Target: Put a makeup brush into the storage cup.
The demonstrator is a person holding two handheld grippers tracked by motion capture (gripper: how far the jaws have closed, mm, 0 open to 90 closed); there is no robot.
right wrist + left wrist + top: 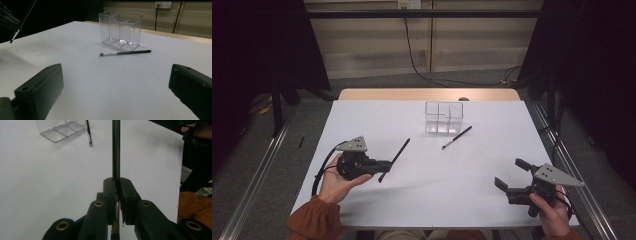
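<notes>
Gripping a dark brush (395, 158), left tool (384, 164) mid-table, right tool (508, 175) agape near front edge

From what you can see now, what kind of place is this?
Probably a recording bench in a lab, not a home. A bare white table stands between dark curtains, a cable hangs down the plain back wall, and a person works with a hand-held gripper in each hand.
</notes>
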